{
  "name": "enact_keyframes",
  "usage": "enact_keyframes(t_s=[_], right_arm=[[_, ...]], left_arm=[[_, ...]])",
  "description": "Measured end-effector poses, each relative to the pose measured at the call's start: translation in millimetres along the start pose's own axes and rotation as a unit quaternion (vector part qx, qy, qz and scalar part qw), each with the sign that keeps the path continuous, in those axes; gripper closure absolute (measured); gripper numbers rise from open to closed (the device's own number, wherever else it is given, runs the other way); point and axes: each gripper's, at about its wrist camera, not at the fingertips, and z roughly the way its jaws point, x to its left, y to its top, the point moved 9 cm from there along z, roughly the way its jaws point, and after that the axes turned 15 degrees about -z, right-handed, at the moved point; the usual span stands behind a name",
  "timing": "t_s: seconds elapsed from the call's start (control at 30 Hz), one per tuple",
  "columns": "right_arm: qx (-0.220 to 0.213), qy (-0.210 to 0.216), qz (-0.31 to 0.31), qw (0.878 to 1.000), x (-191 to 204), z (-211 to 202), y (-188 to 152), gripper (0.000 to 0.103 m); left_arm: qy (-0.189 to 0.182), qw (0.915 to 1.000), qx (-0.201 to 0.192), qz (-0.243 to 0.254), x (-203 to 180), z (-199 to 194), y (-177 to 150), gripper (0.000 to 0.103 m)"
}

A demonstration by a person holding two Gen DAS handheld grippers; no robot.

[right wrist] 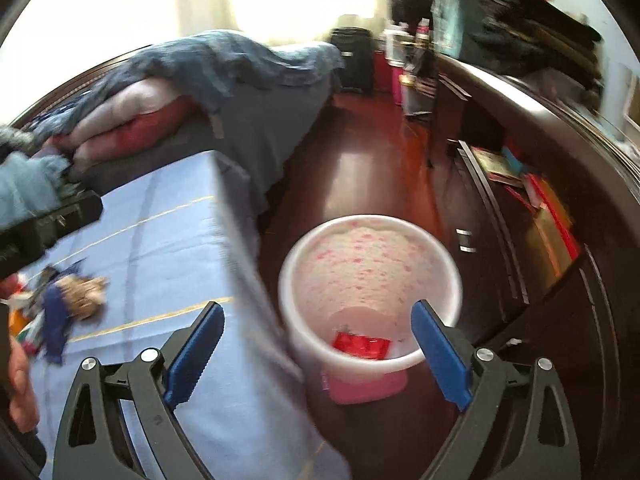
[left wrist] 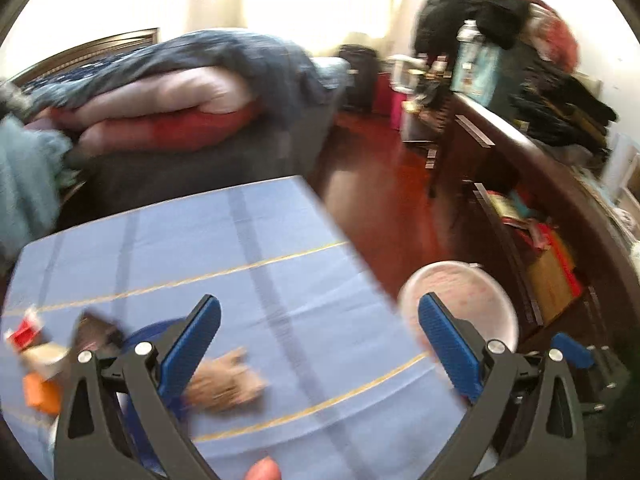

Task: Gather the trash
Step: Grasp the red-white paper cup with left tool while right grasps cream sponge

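Already, one red wrapper point(right wrist: 362, 346) can be seen at the bottom of the white bin point(right wrist: 370, 292), which stands on the dark red floor point(right wrist: 360, 168) just beside the table's edge, in the lower centre of the right wrist view. More litter is left: a crumpled brown paper point(left wrist: 226, 382) lies at the lower left of the left wrist frame, with a small heap of scraps point(left wrist: 36, 356), red, orange and dark, near it at the far left edge. The left gripper point(left wrist: 320, 354) is held above the blue tablecloth point(left wrist: 248, 248) with its jaws spread wide and nothing between them; the right gripper point(right wrist: 318, 354) is held over the bin, its jaws likewise wide apart and empty. By this evidence the job is judged to be barely begun. The cloth is marked with darker bands and thin yellow lines. A bed point(left wrist: 180, 92) piled with blue and pink bedding is seen at upper left, a dark dresser point(left wrist: 532, 184) heaped with clothes at right, and a bright curtained window point(left wrist: 312, 0) behind. Both views are blurred.
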Motion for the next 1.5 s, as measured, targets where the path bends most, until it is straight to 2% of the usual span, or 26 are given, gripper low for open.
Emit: enact_keyframes(t_s=[0.1,0.2,0.27,0.4,0.5,0.6,0.67,0.83,0.97,1.0,1.07,1.17,1.3,1.43,1.5], right_arm=[[-0.005,0.029,-0.024,0.999,31.6,-9.9,5.1,0.009],[-0.01,0.043,-0.054,0.998,63.0,-18.3,9.4,0.009],[-0.012,0.055,-0.067,0.996,80.3,-21.3,11.8,0.009],[-0.016,0.083,-0.102,0.991,122.7,-26.6,16.1,0.009],[-0.022,0.1,-0.128,0.987,153.8,-29.7,19.7,0.009],[-0.021,0.114,-0.148,0.982,181.8,-29.0,21.9,0.009],[-0.02,0.121,-0.159,0.98,198.5,-28.5,23.7,0.009],[-0.019,0.139,-0.191,0.972,243.5,-26.4,27.6,0.009],[-0.018,0.149,-0.205,0.967,271.5,-21.9,32.8,0.009],[-0.019,0.151,-0.208,0.966,279.0,-21.1,35.0,0.009],[-0.023,0.158,-0.214,0.964,293.0,-21.5,38.7,0.009],[-0.031,0.165,-0.226,0.96,315.2,-22.3,43.9,0.009],[-0.037,0.176,-0.242,0.953,345.7,-23.0,46.6,0.009],[-0.044,0.186,-0.252,0.949,373.7,-18.8,54.3,0.009],[-0.041,0.199,-0.249,0.947,390.7,-12.2,59.8,0.009]], left_arm=[[0.05,0.9984,0.0,-0.029,57.5,-15.6,-2.5,0.004],[0.076,0.9955,-0.002,-0.056,99.4,-29.2,-2.9,0.004],[0.096,0.9925,-0.018,-0.073,133.3,-43.3,3.3,0.004],[0.151,0.9805,-0.047,-0.117,213.1,-62.6,23.8,0.004],[0.178,0.9709,-0.058,-0.149,264.6,-65.0,37.1,0.004],[0.198,0.9665,-0.048,-0.156,303.2,-51.4,47.1,0.004],[0.2,0.9664,-0.039,-0.157,321.5,-41.6,49.6,0.004],[0.18,0.9725,0.001,-0.148,350.4,-11.7,46.8,0.004],[0.173,0.9755,0.015,-0.135,350.4,3.3,34.8,0.004],[0.174,0.9755,0.017,-0.133,352.3,6.2,32.8,0.005],[0.166,0.9762,0.015,-0.139,355.0,8.6,30.9,0.022],[0.154,0.9771,0.013,-0.146,357.2,7.4,31.2,0.023],[0.141,0.9749,-0.005,-0.172,364.4,-5.4,36.4,0.025],[0.163,0.965,-0.06,-0.197,384.7,-43.0,52.0,0.025],[0.169,0.9614,-0.075,-0.204,392.6,-56.6,57.0,0.024]])
